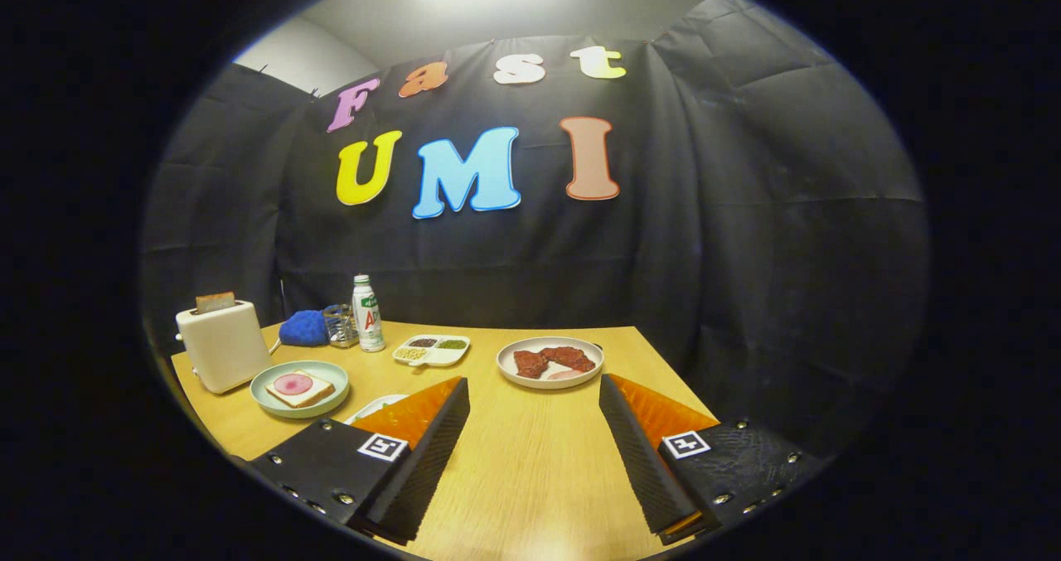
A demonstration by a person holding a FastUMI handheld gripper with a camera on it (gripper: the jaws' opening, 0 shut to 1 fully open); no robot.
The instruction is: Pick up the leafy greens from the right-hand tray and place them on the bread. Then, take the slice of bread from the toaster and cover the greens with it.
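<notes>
The leafy greens (pixel 554 360) lie dark reddish and crinkled on the white tray (pixel 507 365), on the counter (pixel 530 461) just beyond the right finger. Nothing looks done yet: the bread (pixel 319 392) on the pale green plate (pixel 267 403) carries only a pink round slice (pixel 293 383), and the toast (pixel 215 302) stands in the toaster (pixel 222 345) beside it. The gripper (pixel 535 428) hovers with jaws wide and empty above bare counter.
</notes>
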